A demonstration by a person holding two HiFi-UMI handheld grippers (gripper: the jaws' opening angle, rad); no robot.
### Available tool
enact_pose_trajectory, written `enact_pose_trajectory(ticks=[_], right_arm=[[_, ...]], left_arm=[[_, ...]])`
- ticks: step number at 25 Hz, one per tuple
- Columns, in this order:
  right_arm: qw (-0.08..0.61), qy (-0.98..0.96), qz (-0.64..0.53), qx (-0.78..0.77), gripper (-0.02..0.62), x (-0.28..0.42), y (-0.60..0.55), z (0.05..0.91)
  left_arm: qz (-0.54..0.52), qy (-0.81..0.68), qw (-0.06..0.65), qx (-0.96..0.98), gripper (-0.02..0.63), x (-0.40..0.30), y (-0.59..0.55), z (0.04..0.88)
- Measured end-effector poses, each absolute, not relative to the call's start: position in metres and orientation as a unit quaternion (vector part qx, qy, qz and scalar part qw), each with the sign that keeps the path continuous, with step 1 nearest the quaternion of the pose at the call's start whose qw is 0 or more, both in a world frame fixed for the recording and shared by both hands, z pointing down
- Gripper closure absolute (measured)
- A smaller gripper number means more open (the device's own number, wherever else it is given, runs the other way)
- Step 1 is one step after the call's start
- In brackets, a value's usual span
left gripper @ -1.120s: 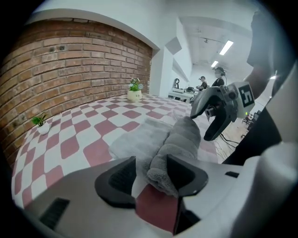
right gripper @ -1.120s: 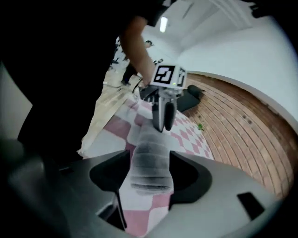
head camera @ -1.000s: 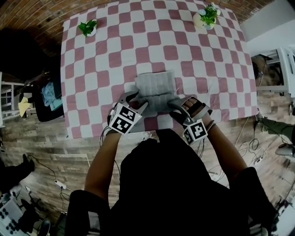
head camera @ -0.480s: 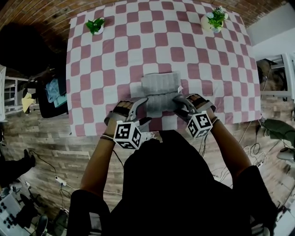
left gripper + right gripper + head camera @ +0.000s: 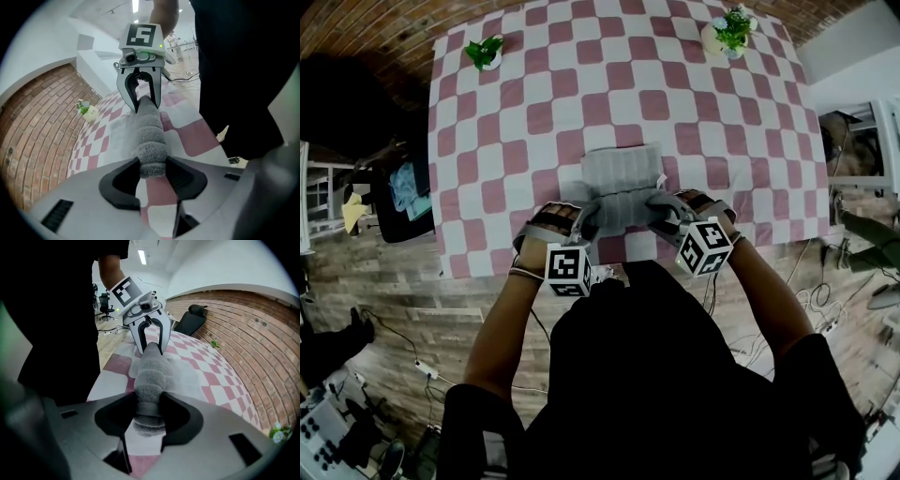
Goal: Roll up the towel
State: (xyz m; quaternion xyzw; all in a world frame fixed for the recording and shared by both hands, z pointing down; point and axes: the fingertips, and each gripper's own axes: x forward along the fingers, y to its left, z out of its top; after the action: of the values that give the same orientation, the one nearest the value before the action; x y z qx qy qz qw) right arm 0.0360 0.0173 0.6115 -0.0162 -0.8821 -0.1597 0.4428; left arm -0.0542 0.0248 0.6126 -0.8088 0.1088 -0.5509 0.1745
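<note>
Scene: Seen from overhead, a person leans over a bench (image 5: 534,112) covered in a pink-and-white checked cloth and holds a gripper in each hand.
Towel: The grey towel (image 5: 623,173) lies at the centre of the frame, close to the bench's lower edge, and is partly rolled.
Done: Its lower part is wound into a thick sausage that lies across the frame between the two grippers.
Left to do: A flat panel runs from the roll toward the top of the frame. By my estimate, about half the length is yet to be rolled.
Left gripper: The jaws of the left gripper (image 5: 152,165) have just been closing and are narrowed onto the roll's left end, pressing the pile from both sides.
Right gripper: The jaws of the right gripper (image 5: 149,404) have likewise just been closing and pinch the roll's right end between them.
Texture: The towel is plush terry with raised ribs. The roll looks soft and bulges in rings.
Shapes: The roll is a lumpy cylinder and the flat part is a rectangle.
Other things: A small green plant (image 5: 483,52) stands at upper left and a pale flowerpot (image 5: 727,33) at upper right. Both are well apart from the towel.
</note>
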Motion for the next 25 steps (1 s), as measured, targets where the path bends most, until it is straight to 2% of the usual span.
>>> enact_pose_trajectory(ticks=[3,7,13,21,25], right_arm=[[0.441,-0.887,-0.13,-0.049,0.428,0.04,0.041,0.608],[0.43,-0.897,-0.036,-0.095,0.428,0.043,0.064,0.6],[0.383,-0.915,0.082,-0.097,0.417,0.04,0.037,0.587],[0.306,-0.944,0.109,0.06,0.399,0.045,-0.038,0.573],[0.272,-0.936,0.099,0.198,0.399,0.053,-0.087,0.569]], left_arm=[[-0.54,0.079,0.123,-0.829,0.439,-0.052,0.045,0.61],[-0.515,0.034,0.025,-0.856,0.434,-0.05,0.067,0.606],[-0.438,0.056,-0.13,-0.888,0.417,-0.058,0.038,0.597],[-0.305,0.186,-0.29,-0.888,0.407,-0.073,-0.018,0.59],[-0.26,0.286,-0.315,-0.867,0.417,-0.088,-0.059,0.585]])
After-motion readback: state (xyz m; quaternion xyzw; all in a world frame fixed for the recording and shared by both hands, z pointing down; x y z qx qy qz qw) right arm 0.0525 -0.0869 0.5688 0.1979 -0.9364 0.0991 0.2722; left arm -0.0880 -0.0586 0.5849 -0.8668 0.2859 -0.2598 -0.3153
